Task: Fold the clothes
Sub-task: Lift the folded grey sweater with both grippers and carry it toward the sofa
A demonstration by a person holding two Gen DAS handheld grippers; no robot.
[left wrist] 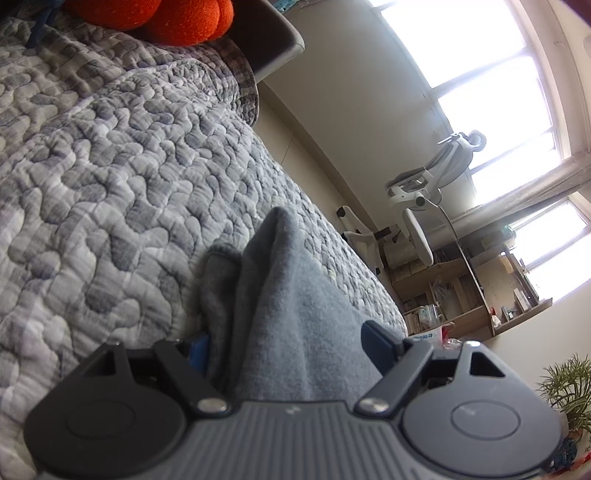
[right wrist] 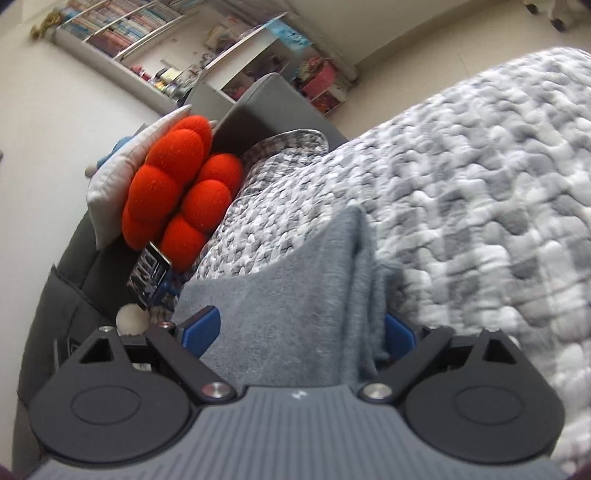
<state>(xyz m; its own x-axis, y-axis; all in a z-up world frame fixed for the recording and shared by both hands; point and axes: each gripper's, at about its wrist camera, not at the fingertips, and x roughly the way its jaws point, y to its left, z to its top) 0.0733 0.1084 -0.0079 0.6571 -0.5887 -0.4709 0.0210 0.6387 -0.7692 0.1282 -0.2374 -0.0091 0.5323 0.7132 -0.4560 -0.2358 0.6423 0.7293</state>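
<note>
A grey fleece garment (left wrist: 295,306) lies bunched on the quilted bed cover (left wrist: 110,177). In the left wrist view it fills the gap between the blue fingers (left wrist: 376,341) of my left gripper (left wrist: 288,345), and its folded tip rises ahead. The jaws stand wide apart, so the left gripper is open around the cloth. In the right wrist view the same garment (right wrist: 295,295) runs between the blue fingers (right wrist: 201,328) of my right gripper (right wrist: 299,330). This gripper is open as well, and the cloth touches both fingers. The fingertips are partly hidden by the cloth.
An orange bobbled cushion (right wrist: 177,192) and a pale pillow (right wrist: 118,173) lean on the dark headboard (right wrist: 251,114). Bookshelves (right wrist: 129,33) line the wall behind. A white office chair (left wrist: 421,206), a wooden desk (left wrist: 461,288), bright windows and a potted plant (left wrist: 565,384) stand beyond the bed's edge.
</note>
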